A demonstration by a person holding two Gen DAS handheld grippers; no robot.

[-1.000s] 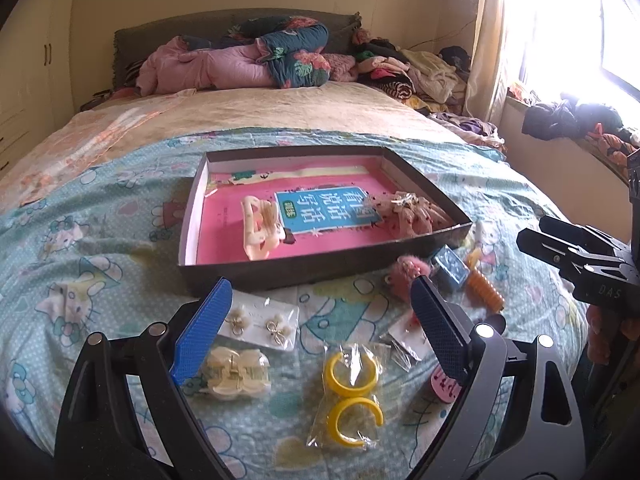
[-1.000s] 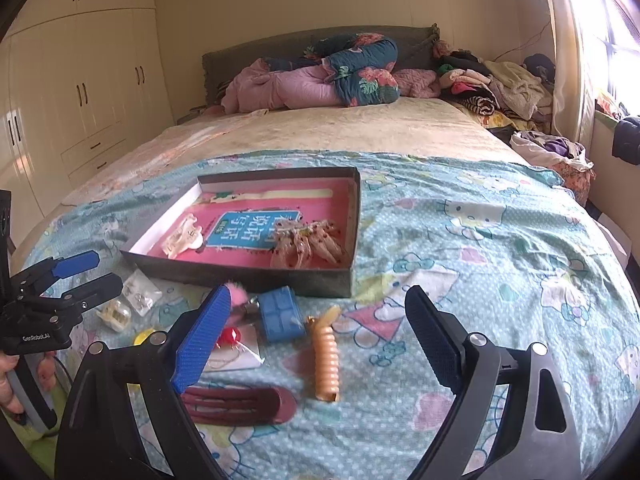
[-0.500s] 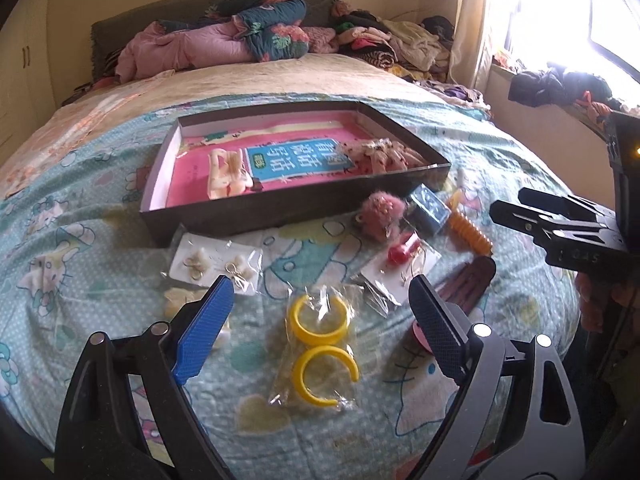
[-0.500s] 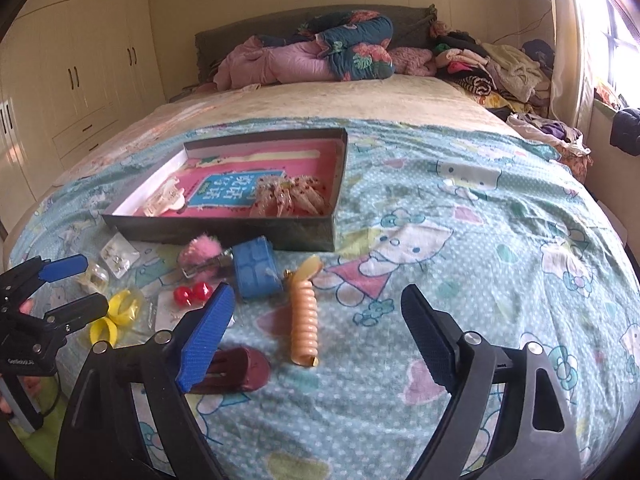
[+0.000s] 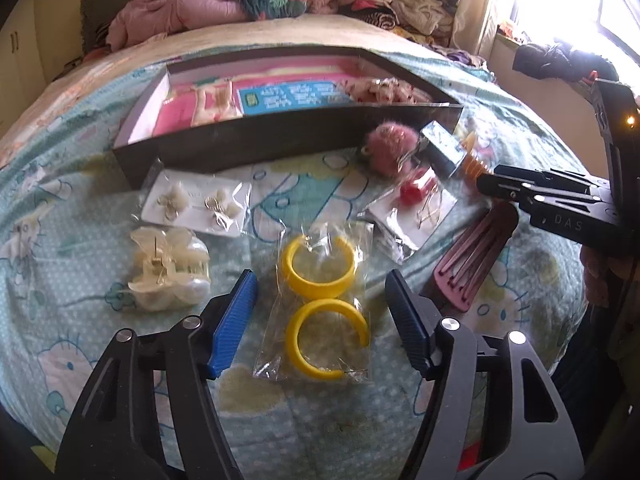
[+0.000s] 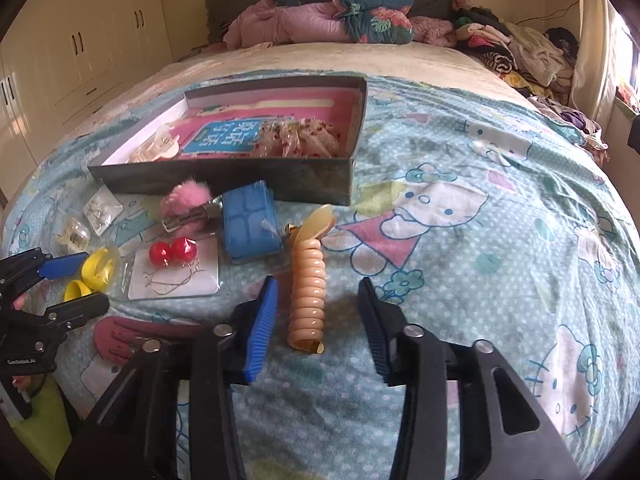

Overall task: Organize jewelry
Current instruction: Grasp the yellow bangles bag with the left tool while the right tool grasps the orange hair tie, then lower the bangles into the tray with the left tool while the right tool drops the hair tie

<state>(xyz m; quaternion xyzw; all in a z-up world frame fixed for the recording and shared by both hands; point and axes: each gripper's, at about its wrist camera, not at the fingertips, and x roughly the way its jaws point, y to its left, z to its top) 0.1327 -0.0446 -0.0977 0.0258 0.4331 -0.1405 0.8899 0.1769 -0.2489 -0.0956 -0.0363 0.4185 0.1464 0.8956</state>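
yellow hoop earrings in clear bag (image 5: 320,308) lie on bedsheet (image 6: 480,240), centred between left gripper (image 5: 320,320) jaws: half-closed, just been narrowing, pads not touching bag. peach spiral hair tie (image 6: 306,284) lies between right gripper (image 6: 316,316) jaws: narrow, just been closing, no contact visible. both straddle targets for pickup. dark tray (image 6: 224,176) behind, likely destination.
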